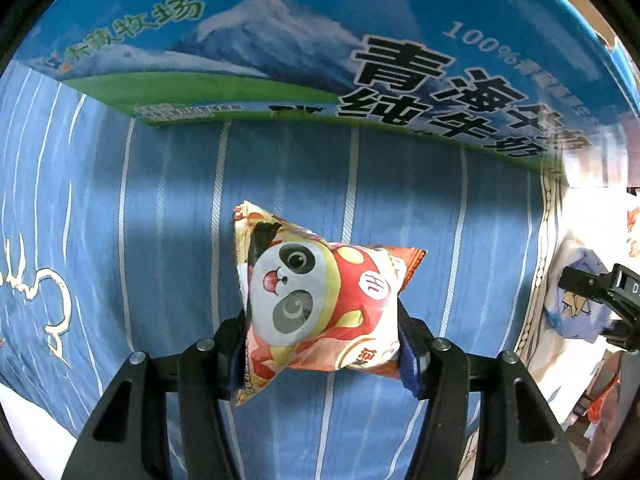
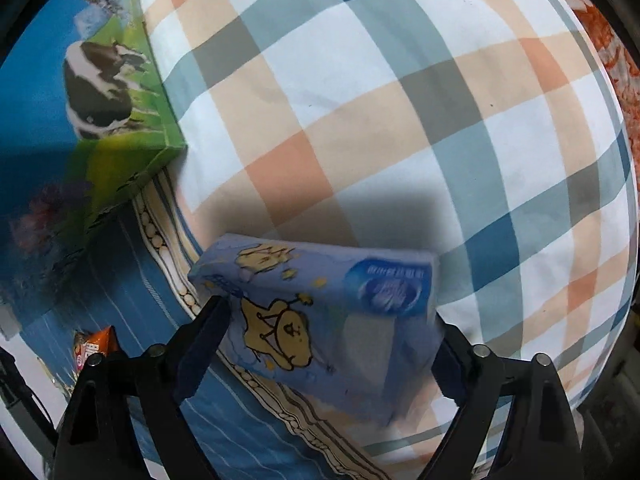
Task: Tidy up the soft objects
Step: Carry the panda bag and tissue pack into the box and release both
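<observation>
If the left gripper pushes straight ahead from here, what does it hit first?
Most likely the blue milk carton. The left gripper, shut on the panda snack bag, points over the striped blue sheet toward the carton's printed side. Depth is hard to judge.

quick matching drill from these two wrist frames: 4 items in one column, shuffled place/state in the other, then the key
Items:
1. panda snack bag
2. tissue pack
3. milk carton box
4. plaid pillow

Places/states:
A. standing on the blue striped sheet, ahead of the left gripper
B. clamped in the right gripper
C. lying behind the tissue pack, filling most of the right wrist view
D. clamped in the left gripper

Pairs: 1-D, 2-B, 3-A, 4-C
</observation>
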{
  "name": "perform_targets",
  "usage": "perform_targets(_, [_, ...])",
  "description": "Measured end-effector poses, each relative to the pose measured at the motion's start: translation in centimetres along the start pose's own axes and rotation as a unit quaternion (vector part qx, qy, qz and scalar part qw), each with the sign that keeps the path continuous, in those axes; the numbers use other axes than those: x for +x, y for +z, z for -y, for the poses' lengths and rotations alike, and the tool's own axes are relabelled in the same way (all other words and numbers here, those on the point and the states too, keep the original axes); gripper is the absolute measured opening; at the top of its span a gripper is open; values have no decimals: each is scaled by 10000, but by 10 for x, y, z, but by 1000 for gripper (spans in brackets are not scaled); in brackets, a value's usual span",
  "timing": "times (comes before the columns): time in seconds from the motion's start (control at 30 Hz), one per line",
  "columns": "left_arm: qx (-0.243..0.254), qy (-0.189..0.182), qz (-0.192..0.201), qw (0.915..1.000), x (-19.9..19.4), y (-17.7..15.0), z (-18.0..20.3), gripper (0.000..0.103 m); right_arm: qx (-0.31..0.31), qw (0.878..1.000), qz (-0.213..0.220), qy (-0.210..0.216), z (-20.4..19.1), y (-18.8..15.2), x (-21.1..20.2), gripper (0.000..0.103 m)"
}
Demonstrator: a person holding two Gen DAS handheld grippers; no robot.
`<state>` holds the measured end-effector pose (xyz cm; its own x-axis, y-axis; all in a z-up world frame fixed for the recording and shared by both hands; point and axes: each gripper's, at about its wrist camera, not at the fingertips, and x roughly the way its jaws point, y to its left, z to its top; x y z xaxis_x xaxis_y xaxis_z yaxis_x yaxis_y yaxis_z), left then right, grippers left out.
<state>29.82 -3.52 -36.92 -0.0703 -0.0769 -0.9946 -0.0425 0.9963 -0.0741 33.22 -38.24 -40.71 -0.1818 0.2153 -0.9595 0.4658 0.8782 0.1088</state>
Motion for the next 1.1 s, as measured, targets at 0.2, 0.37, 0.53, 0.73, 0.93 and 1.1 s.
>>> perform_targets(0.2, [21, 15, 33, 10000, 2, 8, 16, 56, -25, 9998, 182, 99, -10, -28, 5, 65])
perform_targets(0.37, [94, -24, 161, 9998, -15, -2, 13, 56, -80, 9995, 240, 203, -24, -34, -11, 42])
perform_targets(0.53, [244, -53, 333, 9991, -35, -6, 18, 56, -215, 9989, 351, 240, -31, -41, -24, 29])
perform_targets(0.73, [463, -101, 535, 9974, -57, -15, 28, 56, -405, 9975, 487, 324, -32, -60, -30, 19])
perform_targets(0.93, [622, -191, 757, 9950, -81, -20, 27, 56, -632, 9945, 654, 511, -31, -71, -41, 18])
perform_targets(1.1, [732, -228, 1004, 9920, -112, -24, 24, 56, -1073, 9884, 961, 485, -48, -92, -81, 18])
